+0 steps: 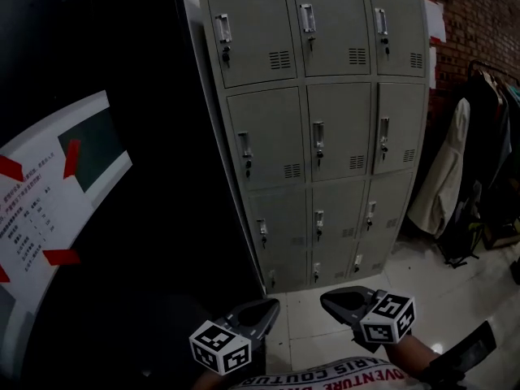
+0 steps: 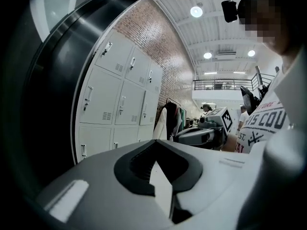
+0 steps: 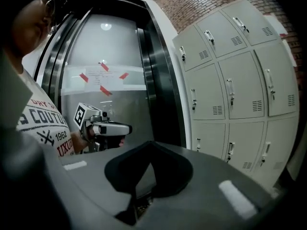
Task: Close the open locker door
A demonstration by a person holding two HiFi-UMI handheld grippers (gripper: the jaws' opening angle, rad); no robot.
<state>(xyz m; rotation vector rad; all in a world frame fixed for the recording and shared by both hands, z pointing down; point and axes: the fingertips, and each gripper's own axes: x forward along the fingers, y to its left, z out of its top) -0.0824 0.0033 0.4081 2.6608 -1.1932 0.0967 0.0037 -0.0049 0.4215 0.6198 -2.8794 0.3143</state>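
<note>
A grey bank of lockers [image 1: 325, 128] stands ahead, three columns wide, each door with a handle and a vent. Every door I can see lies flush with the others; none stands ajar in these views. The lockers also show in the left gripper view [image 2: 120, 99] and the right gripper view [image 3: 235, 90]. My left gripper [image 1: 264, 311] and right gripper [image 1: 335, 301] are low at the bottom of the head view, well short of the lockers, both shut and holding nothing. Each gripper's own camera shows its jaws pressed together, left gripper [image 2: 160, 174] and right gripper [image 3: 144, 176].
A dark metal lift door [image 1: 138, 136] with a white notice [image 1: 57, 185] taped in red stands left of the lockers. Coats on a rack [image 1: 455, 177] hang to the right before a brick wall [image 1: 479, 15]. White floor tiles [image 1: 455, 291] lie below.
</note>
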